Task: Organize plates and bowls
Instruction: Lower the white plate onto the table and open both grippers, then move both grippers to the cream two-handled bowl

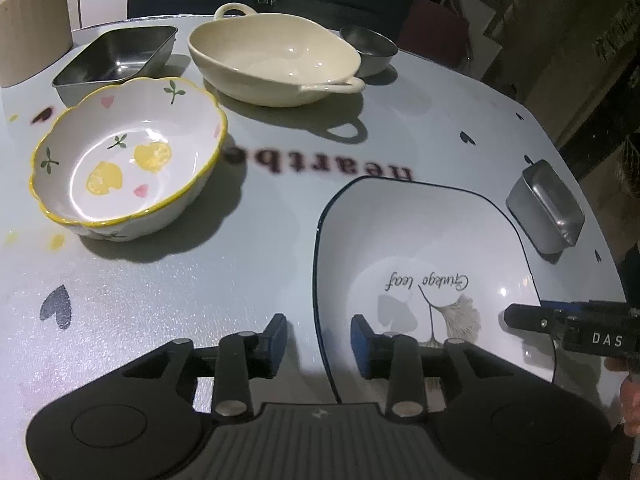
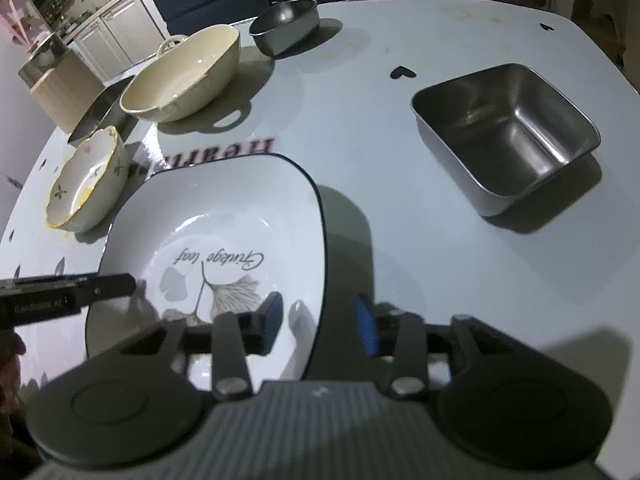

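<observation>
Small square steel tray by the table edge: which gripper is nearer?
Right. The right gripper straddles the white plate's rim on the side facing the steel tray; the left gripper straddles the far rim.

Pale grey desk [image 1: 280, 208] printed with dark hearts. Directly ahead of left claw [image 1: 319, 336], white square dark-rimmed plate [image 1: 420, 232]; far left, scalloped lemon-print bowl [image 1: 128, 160]; beyond, cream oval handled dish [image 1: 272, 56], square steel tray [image 1: 116, 60], round steel bowl [image 1: 370, 50]; right, small steel box [image 1: 546, 208].

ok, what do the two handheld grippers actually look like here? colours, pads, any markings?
Both match: the left gripper and right gripper have black linkage arms with silver pivot pins, blue pads on the fingers, a ribbed grey centre plate and round black housings either side. The right one's side reads "DAS" in white. No cables or sleeves visible.
</observation>
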Motion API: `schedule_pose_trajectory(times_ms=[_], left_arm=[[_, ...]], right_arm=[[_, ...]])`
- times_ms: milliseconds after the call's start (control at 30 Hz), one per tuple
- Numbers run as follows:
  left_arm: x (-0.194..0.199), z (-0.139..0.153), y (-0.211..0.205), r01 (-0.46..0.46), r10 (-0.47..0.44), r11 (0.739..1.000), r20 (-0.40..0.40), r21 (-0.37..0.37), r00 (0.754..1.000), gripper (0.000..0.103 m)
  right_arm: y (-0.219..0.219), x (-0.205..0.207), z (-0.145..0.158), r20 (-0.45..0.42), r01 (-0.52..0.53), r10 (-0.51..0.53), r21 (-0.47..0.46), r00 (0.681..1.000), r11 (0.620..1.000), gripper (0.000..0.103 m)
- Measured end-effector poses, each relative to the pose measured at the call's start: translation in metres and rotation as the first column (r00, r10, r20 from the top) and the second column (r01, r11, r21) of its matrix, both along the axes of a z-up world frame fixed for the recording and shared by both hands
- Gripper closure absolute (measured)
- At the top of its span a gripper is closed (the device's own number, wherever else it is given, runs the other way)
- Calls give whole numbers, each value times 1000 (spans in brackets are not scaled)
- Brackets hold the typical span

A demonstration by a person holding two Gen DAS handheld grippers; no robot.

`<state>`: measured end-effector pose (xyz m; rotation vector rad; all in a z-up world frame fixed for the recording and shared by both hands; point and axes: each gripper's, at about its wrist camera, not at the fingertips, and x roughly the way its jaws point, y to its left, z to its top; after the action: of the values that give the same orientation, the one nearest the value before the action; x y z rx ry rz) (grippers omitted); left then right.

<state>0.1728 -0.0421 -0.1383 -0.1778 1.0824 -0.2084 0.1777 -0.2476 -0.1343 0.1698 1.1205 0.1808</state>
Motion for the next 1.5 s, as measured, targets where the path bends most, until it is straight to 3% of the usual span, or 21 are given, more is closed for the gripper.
schedule_pose_trajectory(times_ms=[133, 267, 400, 467, 700, 1167, 1500], left_arm=[[-4, 3, 1, -5, 4, 1000, 3, 6, 1000, 52], [-8, 5, 0, 4, -4, 1000, 6, 16, 1000, 31], [-12, 9, 1, -1, 0, 999, 24, 35, 1000, 10], [-13, 12, 2, -1, 0, 999, 30, 45, 1000, 4], [-17, 29, 3, 22, -27, 997, 58, 77, 998, 0], [11, 110, 43, -18, -14, 993, 264, 118, 964, 0], [64, 122, 72, -101, 81, 994, 336, 42, 938, 0]], right_arm=[[0, -2, -1, 4, 1, -1, -3, 1000, 1000, 40], [-3, -6, 0, 19, 4, -4, -1, 1000, 1000, 21], [-10, -10, 0, 21, 20, -20, -19, 1000, 1000, 13], [-13, -12, 2, 28, 33, -32, -18, 999, 999, 2], [-19, -24, 21, 92, 34, -34, 7, 995, 999, 0], [-2, -16, 81, 309, 2, -45, 138, 950, 990, 0], [34, 36, 91, 361, 20, -115, 258, 926, 966, 0]])
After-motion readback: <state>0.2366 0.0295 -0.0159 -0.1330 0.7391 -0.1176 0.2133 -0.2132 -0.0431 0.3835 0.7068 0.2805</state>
